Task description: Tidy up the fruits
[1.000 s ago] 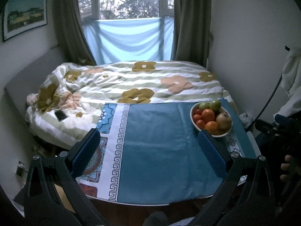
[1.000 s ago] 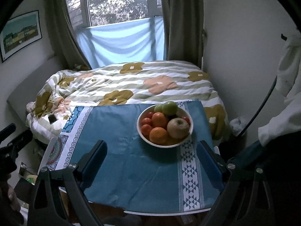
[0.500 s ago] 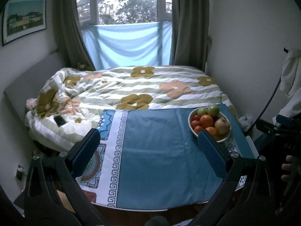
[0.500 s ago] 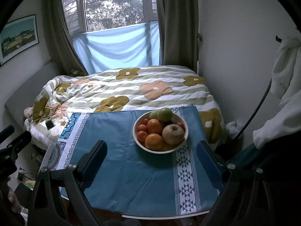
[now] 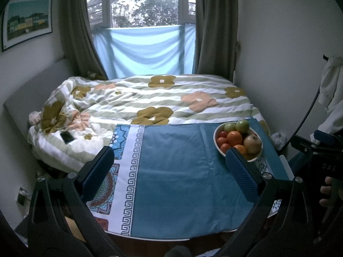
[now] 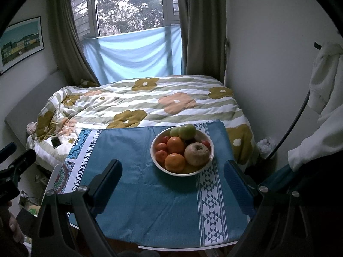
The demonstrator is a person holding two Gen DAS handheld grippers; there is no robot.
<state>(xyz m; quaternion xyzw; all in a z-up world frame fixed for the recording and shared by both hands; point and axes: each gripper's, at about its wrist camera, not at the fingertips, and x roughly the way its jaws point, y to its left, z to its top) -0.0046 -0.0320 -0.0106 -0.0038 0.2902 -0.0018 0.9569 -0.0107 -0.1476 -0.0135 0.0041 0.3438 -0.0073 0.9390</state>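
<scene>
A white bowl [image 6: 153, 150] heaped with fruit stands on the blue tablecloth [image 6: 150, 197], right of centre. In it are oranges [image 6: 174, 162], small red fruits [image 6: 161, 147], green apples [image 6: 187, 131] and a brownish apple [image 6: 196, 153]. My right gripper [image 6: 172, 164] hovers open short of the bowl, which shows between its blue pads [image 6: 236, 184] untouched. The left wrist view has the bowl [image 5: 215, 134] at the right, partly behind the right pad [image 5: 240, 171]. My left gripper [image 5: 169, 160] is open over bare cloth.
Behind the table lies a bed with a flowered duvet [image 5: 150, 100] and a phone [image 5: 67, 137] on it. White clothing [image 6: 325, 81] hangs at the right wall. A person's fingers [image 5: 325, 190] hold the other gripper at the right edge.
The scene sits slightly lower in both views than a second ago. Both grippers' jaws stay wide and the fruit has not moved.
</scene>
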